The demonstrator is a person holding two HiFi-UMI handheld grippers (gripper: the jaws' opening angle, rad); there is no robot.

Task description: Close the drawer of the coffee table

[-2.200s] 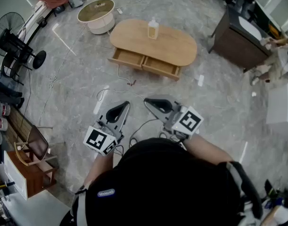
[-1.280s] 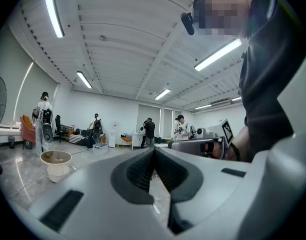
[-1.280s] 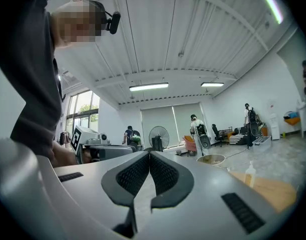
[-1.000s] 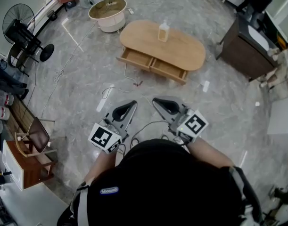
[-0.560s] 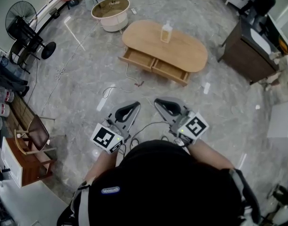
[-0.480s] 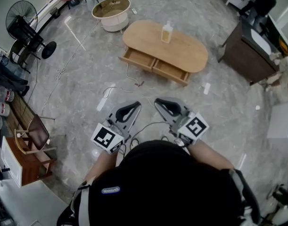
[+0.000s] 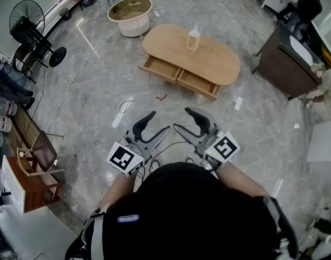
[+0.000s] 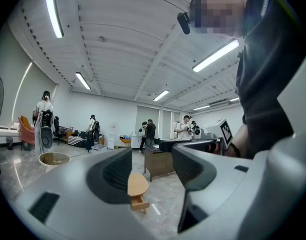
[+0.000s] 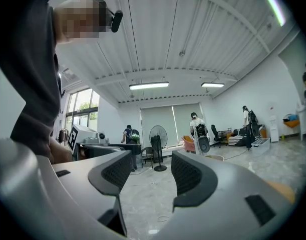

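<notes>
The oval wooden coffee table [image 7: 208, 58] stands on the floor well ahead of me, and a bottle [image 7: 194, 38] rests on its top. Its left drawer [image 7: 161, 69] and right drawer [image 7: 198, 84] are both pulled out. My left gripper [image 7: 157, 122] and right gripper [image 7: 183, 119] hang side by side in front of my body, far short of the table. Both have just been opening and stand open with nothing between their jaws. In the left gripper view the table [image 8: 137, 184] and a pulled-out drawer [image 8: 140, 203] show small between the open jaws of the left gripper [image 8: 151, 166].
A round tub [image 7: 130, 10] sits left of the table and a dark cabinet [image 7: 284, 53] to its right. A floor fan [image 7: 32, 31] and a wooden chair [image 7: 38, 169] line the left side. Cables [image 7: 149, 93] trail across the floor before the drawers. Several people stand far off.
Both grippers' jaws have gone from shut to wide open. The hands have stayed where they were.
</notes>
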